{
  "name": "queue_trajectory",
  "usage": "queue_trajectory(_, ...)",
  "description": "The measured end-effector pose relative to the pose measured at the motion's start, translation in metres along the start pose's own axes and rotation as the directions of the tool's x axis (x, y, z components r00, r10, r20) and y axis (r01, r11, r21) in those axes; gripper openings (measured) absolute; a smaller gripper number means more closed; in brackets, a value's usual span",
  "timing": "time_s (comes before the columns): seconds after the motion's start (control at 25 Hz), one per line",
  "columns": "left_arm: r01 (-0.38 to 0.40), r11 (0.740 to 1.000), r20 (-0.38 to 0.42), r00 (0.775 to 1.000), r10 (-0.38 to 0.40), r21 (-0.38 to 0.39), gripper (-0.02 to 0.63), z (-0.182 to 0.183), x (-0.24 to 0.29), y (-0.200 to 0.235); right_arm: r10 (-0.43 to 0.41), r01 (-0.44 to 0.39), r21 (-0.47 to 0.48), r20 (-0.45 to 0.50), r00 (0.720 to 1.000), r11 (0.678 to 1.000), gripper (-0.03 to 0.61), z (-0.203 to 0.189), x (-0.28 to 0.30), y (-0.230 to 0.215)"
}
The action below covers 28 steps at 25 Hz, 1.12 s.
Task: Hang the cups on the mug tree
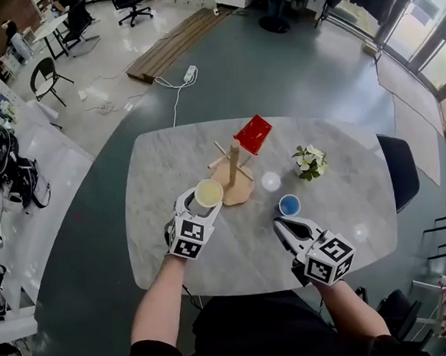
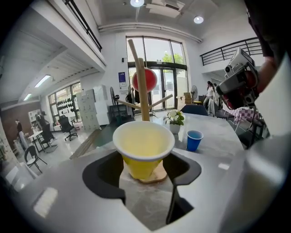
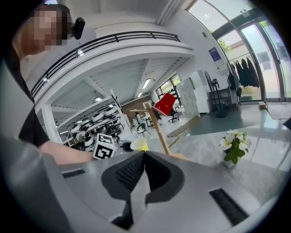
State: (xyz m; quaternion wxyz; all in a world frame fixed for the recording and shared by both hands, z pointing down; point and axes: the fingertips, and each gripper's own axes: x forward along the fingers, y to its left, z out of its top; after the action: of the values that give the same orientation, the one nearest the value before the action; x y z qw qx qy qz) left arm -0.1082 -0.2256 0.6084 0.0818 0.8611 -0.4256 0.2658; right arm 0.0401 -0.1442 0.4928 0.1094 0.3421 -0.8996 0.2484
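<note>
- Just near-left of the tree (image 1: 234,163), the left gripper (image 1: 207,199) grips the yellow cup (image 1: 209,191), mouth up.
- Tip it over a free peg (image 1: 218,163), clear of the red cup (image 1: 253,135).
- Right gripper (image 1: 280,225) is closed and empty, near the blue cup (image 1: 289,204).

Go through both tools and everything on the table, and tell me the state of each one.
Left tool: shut on the yellow cup.
Yellow cup: upright, held.
Right tool: shut, empty.
Red cup: hanging tilted on the mug tree.
Mug tree: upright, one cup hung.
Blue cup: upright on the table.
Flowers: upright.
</note>
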Motion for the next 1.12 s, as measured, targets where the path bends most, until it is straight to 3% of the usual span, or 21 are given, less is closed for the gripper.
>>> queue_trajectory(0.24,-0.01,0.995,0.011,1.0,0.009,0.097,0.278,0.034,0.001,0.033,-0.022,0.022,0.007,0.027,0.999,1.0,0.012,0.007,0.001,0.003)
queue_trajectory(0.48,0.007,0.973,-0.004,1.0,-0.006,0.232,0.278,0.057,0.015,0.063,-0.071,0.07,0.026,0.041,0.997,0.997,0.012,0.009,0.0,0.004)
queue_trajectory(0.76,0.027,0.955,-0.051,0.999,-0.013,0.297,0.278,0.056,0.036,0.08,-0.105,0.103,0.042,0.047,0.993,0.994,0.012,0.003,-0.008,0.006)
queue_trajectory(0.96,0.008,0.953,-0.078,0.997,0.016,0.303,0.278,0.056,0.043,0.087,-0.103,0.101,0.069,0.033,0.994,0.993,0.012,-0.003,-0.01,-0.005)
queue_trajectory(1.12,0.005,0.936,-0.078,0.997,0.025,0.353,0.278,0.066,0.042,0.088,-0.105,0.102,0.071,0.045,0.993,0.992,0.012,0.002,-0.012,-0.012)
